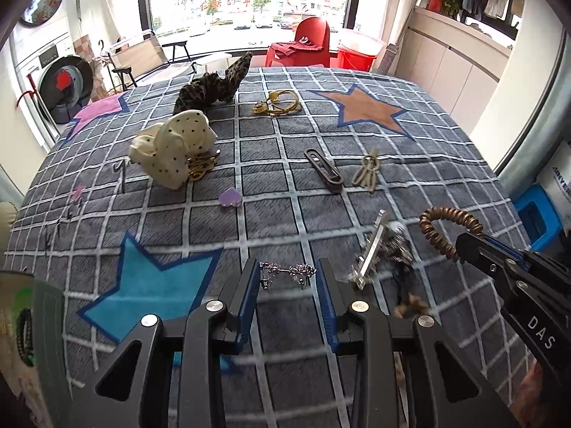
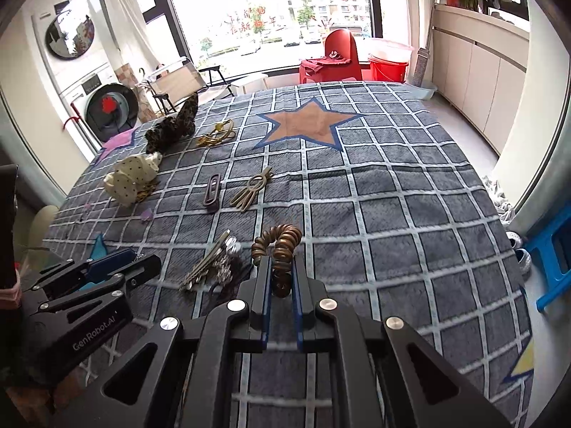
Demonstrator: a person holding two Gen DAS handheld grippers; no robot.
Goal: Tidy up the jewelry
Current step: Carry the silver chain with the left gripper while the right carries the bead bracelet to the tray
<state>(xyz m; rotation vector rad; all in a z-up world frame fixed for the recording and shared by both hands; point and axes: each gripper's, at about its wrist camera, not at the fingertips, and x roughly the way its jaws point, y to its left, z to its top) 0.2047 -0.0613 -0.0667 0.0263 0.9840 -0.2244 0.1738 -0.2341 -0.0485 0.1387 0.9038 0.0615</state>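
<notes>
My left gripper (image 1: 289,264) is shut on a small silver rhinestone piece (image 1: 301,271), which spans the gap between the blue pads just above the grey checked blanket (image 1: 271,214). My right gripper (image 2: 281,264) is shut on a brown coil hair tie (image 2: 282,239); the coil arches up past the fingertips. In the left wrist view the right gripper (image 1: 462,246) comes in from the right with the coil (image 1: 446,223). In the right wrist view the left gripper (image 2: 142,264) sits at the lower left. A heap of silver clips (image 1: 382,249) (image 2: 214,264) lies between the two.
On the blanket lie a brown clip (image 1: 323,169), a beige clip (image 1: 367,171), gold bangles (image 1: 278,103), a cream dotted scrunchie (image 1: 175,146) over a gold chain, a leopard scrunchie (image 1: 214,85) and a purple heart (image 1: 230,198). A blue stool (image 2: 556,249) stands right of the bed.
</notes>
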